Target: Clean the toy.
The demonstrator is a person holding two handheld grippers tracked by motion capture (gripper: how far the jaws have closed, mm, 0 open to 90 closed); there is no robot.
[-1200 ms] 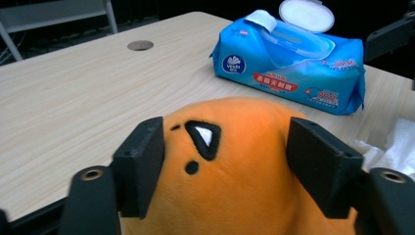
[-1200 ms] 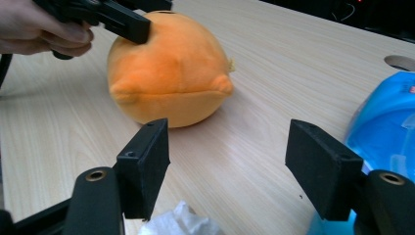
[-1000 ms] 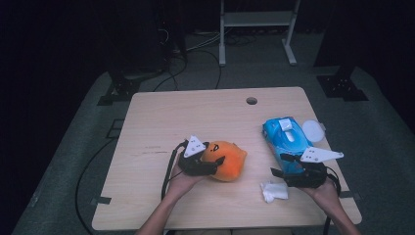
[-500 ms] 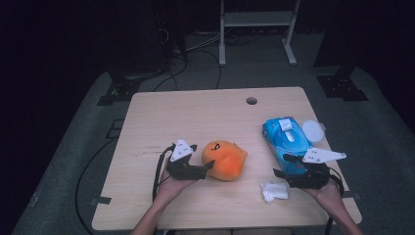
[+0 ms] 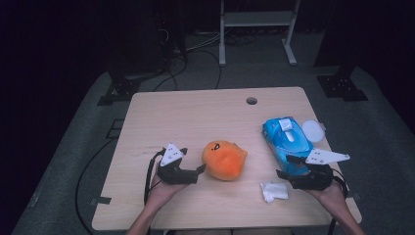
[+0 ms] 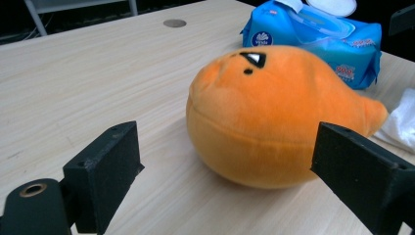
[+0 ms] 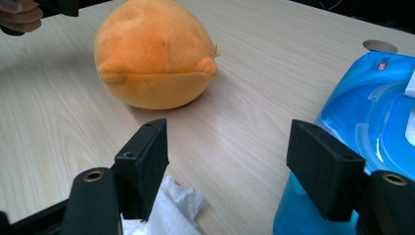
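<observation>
L gripper (image 5: 188,172) has let go of the orange plush toy (image 5: 225,159) and backed off toward the person's side — 1 s ago its jaws sat against the toy's left flank, half a sec ago it was already sliding away, and now there's a clear gap. Jaws stand wide apart in the left gripper view, with nothing between them; the plush (image 6: 274,115) sits just beyond, face patch up. The toy itself has shifted a little left and now rests mid-table on the light wood tabletop (image 5: 195,117), roughly centred between the two hands, free of both tools.

R gripper (image 5: 303,177) hasn't really moved: it hovers at the near right, jaws apart and empty, above the near end of the blue wet-wipe pack (image 5: 286,138), with the crumpled white tissue (image 5: 274,191) just to its left. The pack's round white lid (image 5: 313,130) lies flipped open at the far right.

Read: the plush placement looks done — released, settled, not rolling. Next likely concerns the tissue or the wipe pack, since the R tool is parked right over them. Can't tell which yet.
</observation>
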